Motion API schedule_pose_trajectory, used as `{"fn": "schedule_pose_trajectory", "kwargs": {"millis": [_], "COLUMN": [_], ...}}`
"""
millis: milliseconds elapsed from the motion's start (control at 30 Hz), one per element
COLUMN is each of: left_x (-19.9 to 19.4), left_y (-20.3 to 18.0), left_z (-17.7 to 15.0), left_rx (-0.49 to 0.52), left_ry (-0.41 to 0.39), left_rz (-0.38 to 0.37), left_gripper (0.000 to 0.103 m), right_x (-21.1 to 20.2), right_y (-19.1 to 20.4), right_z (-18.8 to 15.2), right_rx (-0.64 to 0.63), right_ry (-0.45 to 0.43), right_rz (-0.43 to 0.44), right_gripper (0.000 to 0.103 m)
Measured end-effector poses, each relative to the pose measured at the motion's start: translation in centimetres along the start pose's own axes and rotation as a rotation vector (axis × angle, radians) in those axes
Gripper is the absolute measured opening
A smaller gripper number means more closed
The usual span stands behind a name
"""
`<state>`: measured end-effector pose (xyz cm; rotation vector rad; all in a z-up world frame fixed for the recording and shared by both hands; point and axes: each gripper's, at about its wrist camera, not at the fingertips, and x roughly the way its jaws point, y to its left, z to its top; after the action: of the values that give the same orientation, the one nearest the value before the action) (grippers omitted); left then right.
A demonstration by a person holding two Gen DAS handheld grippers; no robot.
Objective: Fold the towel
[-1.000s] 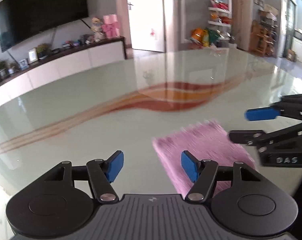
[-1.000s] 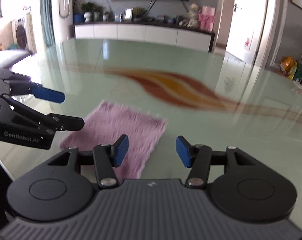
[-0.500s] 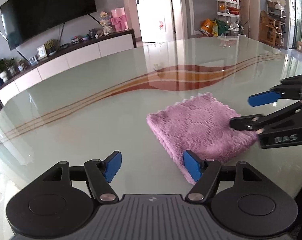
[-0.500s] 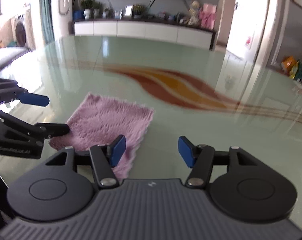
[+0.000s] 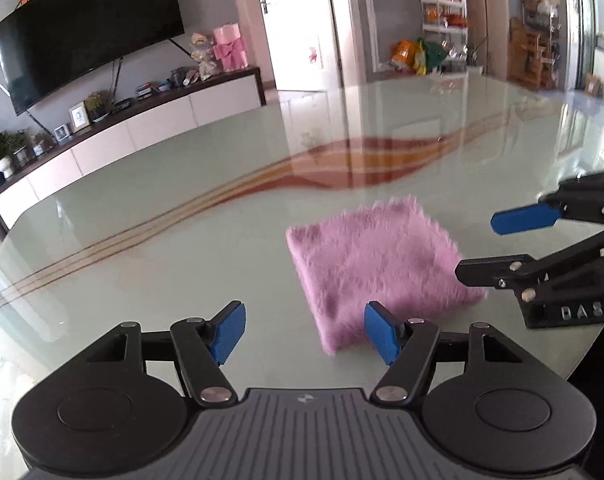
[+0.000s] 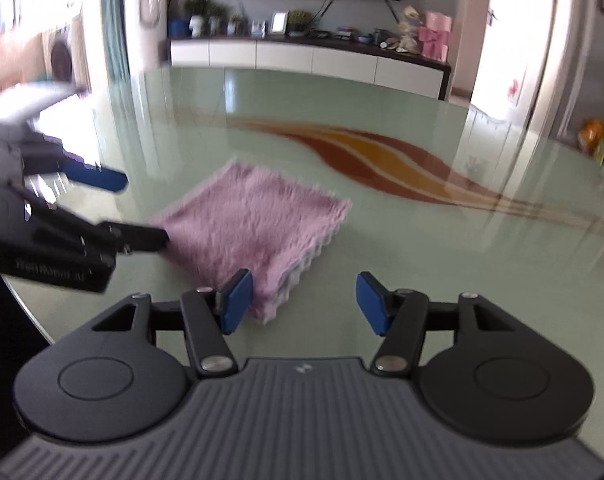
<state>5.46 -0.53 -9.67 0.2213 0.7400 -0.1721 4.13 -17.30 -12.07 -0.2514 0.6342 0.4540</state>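
Observation:
A fluffy pink towel lies folded in a square on the pale green glass table, near its front rim. The stacked layers show along its near right edge in the right wrist view. My left gripper stands open, its right pad beside the towel's near corner and nothing pinched. It enters the right wrist view from the left, its lower finger at the towel's left corner. My right gripper is open too, with the towel's near corner just ahead of its left pad. In the left wrist view it hovers at the towel's right edge.
A red and orange swirl runs across the glass. The table's curved rim is close in front of both grippers. Beyond the table stand a low white cabinet, a wall television and a doorway.
The towel sits a little farther ahead in both views than a second ago. The right gripper's pads stand slightly wider apart. Both grippers stay open, holding nothing.

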Motion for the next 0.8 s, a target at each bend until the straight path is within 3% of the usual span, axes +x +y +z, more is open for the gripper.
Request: {"fn": "schedule_pose_trajectory", "kwargs": {"millis": [100, 300, 433, 633, 800], "left_x": [-0.1, -1.3, 0.4, -0.5, -1.6], "left_y": [0.3, 1.0, 1.7, 1.4, 1.4], "left_z": [-0.4, 0.6, 0.1, -0.1, 1.0], "left_rx": [-0.028, -0.053, -0.068, -0.060, -0.100], "left_ry": [0.004, -0.065, -0.003, -0.007, 0.011], "left_rz": [-0.001, 0.023, 0.019, 0.025, 0.039], "left_gripper": [0.070, 0.070, 0.070, 0.070, 0.070], "right_x": [-0.2, -0.5, 0.0, -0.6, -2.4], "right_y": [0.1, 0.0, -0.3, -1.0, -0.8], "right_z": [0.0, 0.3, -0.2, 0.6, 1.6], "right_rx": [-0.009, -0.033, -0.025, 0.004, 0.105], "right_ry": [-0.006, -0.011, 0.007, -0.025, -0.010], "right_rz": [-0.012, -0.041, -0.042, -0.035, 0.015], "right_gripper": [0.058, 0.058, 0.058, 0.058, 0.059]}}
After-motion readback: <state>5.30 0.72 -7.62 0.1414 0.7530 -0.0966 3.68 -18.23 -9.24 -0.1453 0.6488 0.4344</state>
